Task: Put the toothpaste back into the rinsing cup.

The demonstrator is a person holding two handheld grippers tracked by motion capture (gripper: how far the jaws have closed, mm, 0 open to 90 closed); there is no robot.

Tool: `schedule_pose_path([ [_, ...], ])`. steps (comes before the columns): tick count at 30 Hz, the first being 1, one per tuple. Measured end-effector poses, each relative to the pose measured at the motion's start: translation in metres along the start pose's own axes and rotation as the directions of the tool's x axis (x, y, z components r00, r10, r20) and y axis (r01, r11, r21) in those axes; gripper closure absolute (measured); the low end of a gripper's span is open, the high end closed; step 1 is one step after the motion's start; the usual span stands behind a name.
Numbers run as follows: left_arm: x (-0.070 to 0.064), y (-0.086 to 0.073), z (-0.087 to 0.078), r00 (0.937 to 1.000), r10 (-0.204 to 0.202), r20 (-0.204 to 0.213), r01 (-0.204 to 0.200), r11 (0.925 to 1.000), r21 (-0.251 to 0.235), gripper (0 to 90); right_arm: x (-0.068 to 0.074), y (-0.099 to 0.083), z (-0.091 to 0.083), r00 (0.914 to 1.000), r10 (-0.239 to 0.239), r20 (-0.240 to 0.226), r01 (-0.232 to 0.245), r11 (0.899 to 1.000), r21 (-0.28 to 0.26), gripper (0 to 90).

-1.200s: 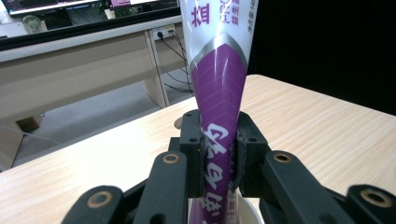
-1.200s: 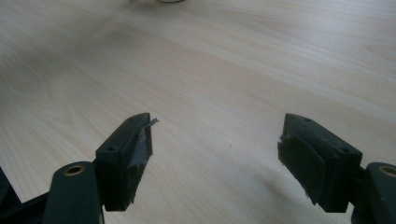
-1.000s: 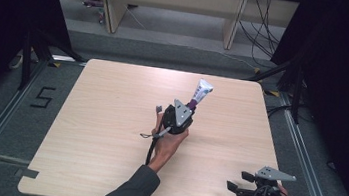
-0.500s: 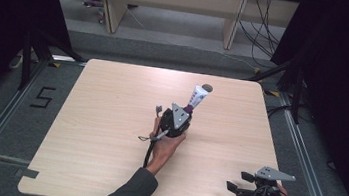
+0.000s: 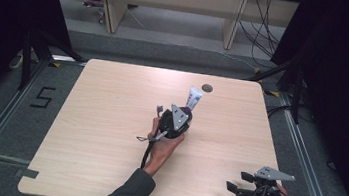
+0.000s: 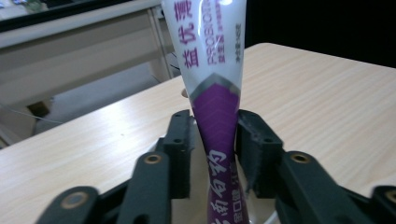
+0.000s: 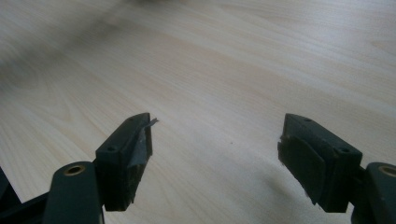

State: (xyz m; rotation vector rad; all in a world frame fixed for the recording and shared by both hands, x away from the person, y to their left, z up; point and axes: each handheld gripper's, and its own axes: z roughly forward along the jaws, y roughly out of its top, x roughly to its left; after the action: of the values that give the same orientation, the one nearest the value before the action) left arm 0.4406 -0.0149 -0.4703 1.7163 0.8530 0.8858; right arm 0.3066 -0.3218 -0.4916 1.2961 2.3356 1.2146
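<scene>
A white and purple tube (image 5: 193, 100) with printed lettering is held near the middle of the wooden table (image 5: 109, 120). My left gripper (image 5: 184, 113) is shut on its purple lower part, and the white end sticks out past the jaws toward the far edge. In the left gripper view the tube (image 6: 215, 70) rises between the two black jaws, my left gripper (image 6: 215, 140) clamped on its narrow part. My right gripper (image 5: 232, 190) rests low at the front right corner, open, and in its own view my right gripper (image 7: 215, 149) has only bare wood between the jaws.
A small round hole (image 5: 207, 87) sits in the table near the far edge. Shelving legs (image 5: 109, 4) and cables (image 5: 266, 28) lie on the floor beyond the table. Metal rails (image 5: 305, 164) run along both sides.
My left gripper has drawn the tube a little toward the person and tipped its white end up. The right gripper has barely moved.
</scene>
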Motion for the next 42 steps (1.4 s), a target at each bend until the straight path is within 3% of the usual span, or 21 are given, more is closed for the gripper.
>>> schedule_pose_path([
  [4,-0.001,0.004,-0.005,0.9999,0.008,-0.007,-0.008,1.0000,0.003,57.3,0.002,0.000,0.000,0.9998,0.018,0.002,-0.018,1.000,0.002,26.5],
  [6,-0.001,0.005,-0.007,0.9997,0.015,-0.020,-0.015,0.9999,0.008,54.9,0.000,0.000,0.001,1.0000,-0.005,-0.002,0.005,1.000,-0.002,26.5],
  [12,-0.006,0.008,-0.014,0.9995,0.023,-0.021,-0.022,0.9997,0.013,48.2,0.000,0.000,0.000,0.9999,-0.013,0.006,0.013,1.000,-0.002,26.4],
  [13,-0.008,0.009,-0.016,0.9997,0.017,-0.019,-0.017,0.9998,0.012,47.2,0.002,0.000,0.001,0.9998,0.019,-0.007,-0.019,1.000,0.004,26.5],
  [14,-0.009,0.010,-0.017,0.9997,0.017,-0.020,-0.017,0.9998,0.011,47.0,0.000,0.000,0.000,0.9999,-0.013,0.005,0.013,1.000,-0.001,26.4],
  [15,-0.010,0.012,-0.019,0.9998,0.015,-0.016,-0.015,0.9999,0.005,46.7,0.000,0.000,0.001,0.9999,0.000,-0.012,0.000,1.000,-0.001,26.5],
  [20,-0.012,0.015,-0.025,0.9997,0.019,0.013,-0.019,0.9996,0.021,46.3,0.002,0.000,0.000,0.9999,0.010,-0.003,-0.010,1.000,-0.001,26.5],
  [21,-0.012,0.014,-0.025,0.9998,0.016,0.014,-0.016,0.9997,0.018,46.2,0.000,0.000,0.000,0.9999,-0.014,0.005,0.014,1.000,-0.003,26.4],
  [26,-0.011,0.010,-0.029,0.9997,0.010,0.024,-0.010,0.9996,0.027,46.3,0.000,0.000,0.001,0.9999,-0.011,-0.004,0.011,1.000,-0.006,26.4],
  [28,-0.012,0.009,-0.032,0.9994,0.005,0.034,-0.006,0.9996,0.027,46.2,0.001,0.001,0.001,0.9996,0.021,-0.019,-0.020,0.999,0.032,26.5],
  [30,-0.012,0.008,-0.034,0.9986,-0.004,0.053,0.002,0.9994,0.035,46.0,0.001,0.001,-0.001,0.9999,-0.011,0.012,0.010,1.000,0.021,26.5],
  [32,-0.013,0.007,-0.037,0.9981,-0.002,0.061,0.000,0.9993,0.038,45.8,0.001,0.001,-0.001,0.9999,-0.010,0.010,0.010,1.000,0.021,26.5],
  [37,-0.010,0.007,-0.046,0.9958,-0.009,0.092,0.003,0.9980,0.063,45.0,0.000,0.001,-0.001,0.9998,-0.018,0.004,0.018,1.000,0.012,26.4],
  [39,-0.010,0.008,-0.048,0.9941,-0.018,0.107,0.011,0.9979,0.064,44.9,0.001,0.001,0.001,0.9996,0.021,-0.016,-0.021,0.999,0.030,26.4],
  [40,-0.011,0.008,-0.050,0.9932,-0.011,0.116,0.004,0.9979,0.065,44.7,0.001,0.001,-0.001,0.9999,-0.011,0.013,0.010,1.000,0.019,26.5],
  [42,-0.012,0.008,-0.055,0.9887,-0.016,0.149,0.006,0.9976,0.069,44.1,0.001,0.001,-0.002,0.9999,-0.011,0.007,0.011,1.000,0.014,26.5],
])
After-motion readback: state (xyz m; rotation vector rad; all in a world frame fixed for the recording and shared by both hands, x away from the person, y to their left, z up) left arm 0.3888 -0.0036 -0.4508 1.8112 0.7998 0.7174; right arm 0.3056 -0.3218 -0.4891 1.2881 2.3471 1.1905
